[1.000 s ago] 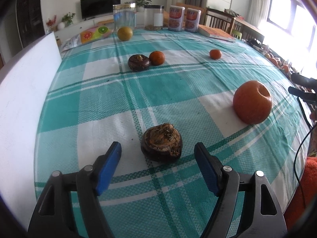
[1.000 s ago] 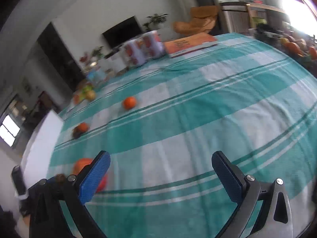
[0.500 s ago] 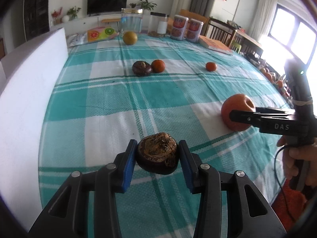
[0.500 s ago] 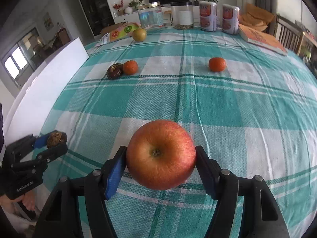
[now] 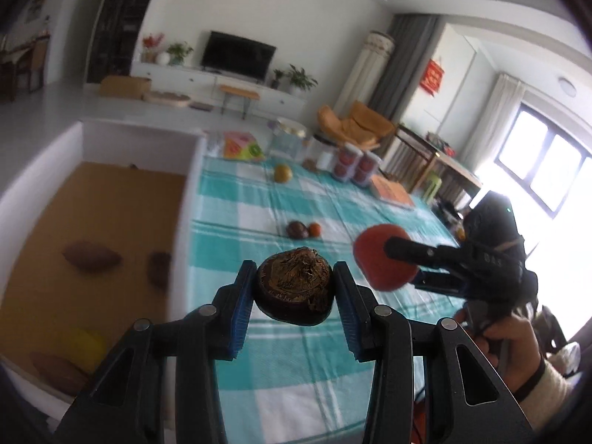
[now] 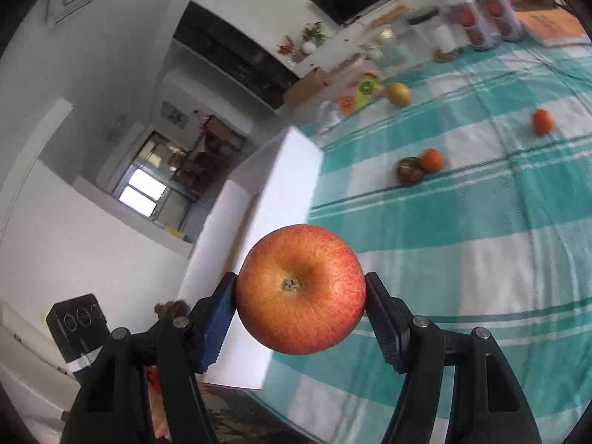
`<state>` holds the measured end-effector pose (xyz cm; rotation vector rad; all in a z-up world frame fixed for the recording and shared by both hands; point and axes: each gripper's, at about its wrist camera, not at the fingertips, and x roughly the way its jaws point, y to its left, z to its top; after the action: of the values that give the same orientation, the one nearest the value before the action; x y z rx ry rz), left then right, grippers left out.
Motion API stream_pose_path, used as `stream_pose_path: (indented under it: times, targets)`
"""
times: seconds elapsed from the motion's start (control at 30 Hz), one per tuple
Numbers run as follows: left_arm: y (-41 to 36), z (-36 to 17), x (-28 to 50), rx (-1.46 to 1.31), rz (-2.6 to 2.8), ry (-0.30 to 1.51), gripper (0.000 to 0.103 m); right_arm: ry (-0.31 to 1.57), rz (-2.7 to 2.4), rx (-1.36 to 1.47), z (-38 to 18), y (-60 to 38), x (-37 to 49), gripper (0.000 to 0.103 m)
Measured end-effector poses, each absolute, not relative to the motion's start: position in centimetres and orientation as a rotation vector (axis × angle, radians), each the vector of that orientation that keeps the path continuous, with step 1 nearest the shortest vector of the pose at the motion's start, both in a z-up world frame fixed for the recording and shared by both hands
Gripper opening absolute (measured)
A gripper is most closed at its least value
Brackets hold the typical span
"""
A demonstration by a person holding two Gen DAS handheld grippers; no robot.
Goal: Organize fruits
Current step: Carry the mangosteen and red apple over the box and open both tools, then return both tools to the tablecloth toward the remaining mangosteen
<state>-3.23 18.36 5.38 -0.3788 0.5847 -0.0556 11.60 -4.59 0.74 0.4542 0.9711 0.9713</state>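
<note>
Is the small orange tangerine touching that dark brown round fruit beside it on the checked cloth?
Touching. In the right wrist view the small orange tangerine presses against the dark brown round fruit, no gap.

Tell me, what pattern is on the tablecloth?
Teal and white checks on the tablecloth, clearest in the right wrist view.

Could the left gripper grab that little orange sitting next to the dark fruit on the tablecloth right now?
Probably not yet. The left gripper is already shut on a dark brown fruit, so its jaws are full, though the way across the tablecloth to the small orange looks unobstructed.
</note>
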Motion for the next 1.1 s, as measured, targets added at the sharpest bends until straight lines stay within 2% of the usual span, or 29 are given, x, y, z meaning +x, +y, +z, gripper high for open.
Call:
stream_pose_path:
  times: [0.1, 0.3, 0.57, 0.6, 0.63, 0.7, 0.83, 0.9, 1.0, 1.1]
  targets:
    - [23.7, 6.0, -4.7, -0.353, 0.148, 0.541, 0.044, 0.953, 1.118, 0.334, 3.0, 3.0, 8.9, 0.067]
    - [32.5, 0.8, -6.7, -0.397, 0.460, 0.645, 0.044, 0.960, 1.256, 0.028, 2.4, 15.2, 2.9, 0.067]
    - [34.5, -3.4, -7.1, -0.421, 0.589, 0.721, 0.046, 0.975, 1.206, -0.170, -2.3, 22.8, 0.8, 0.068]
    - [34.5, -3.6, -7.1, -0.425, 0.592, 0.720, 0.052, 0.980, 1.187, -0.192, -2.8, 23.1, 0.8, 0.068]
    - [34.4, -3.6, -7.0, -0.427, 0.595, 0.717, 0.066, 0.984, 1.167, -0.206, -3.1, 23.1, 0.9, 0.068]
    - [33.9, -3.6, -7.1, -0.422, 0.613, 0.704, 0.081, 0.962, 1.132, -0.188, -3.3, 22.3, 1.2, 0.070]
    - [33.0, -3.1, -6.5, -0.396, 0.610, 0.687, 0.082, 0.857, 1.080, -0.106, -1.5, 18.1, 3.0, 0.088]
    - [32.1, -2.5, -5.9, -0.382, 0.588, 0.674, 0.082, 0.801, 1.032, -0.076, -0.6, 15.2, 4.0, 0.090]
    - [30.0, -0.9, -5.2, -0.350, 0.524, 0.633, 0.082, 0.740, 0.893, -0.046, -1.2, 9.0, 6.1, 0.101]
    - [26.1, 0.9, -3.6, -0.303, 0.406, 0.603, 0.082, 0.750, 0.671, -0.042, -3.9, 1.6, 9.2, 0.102]
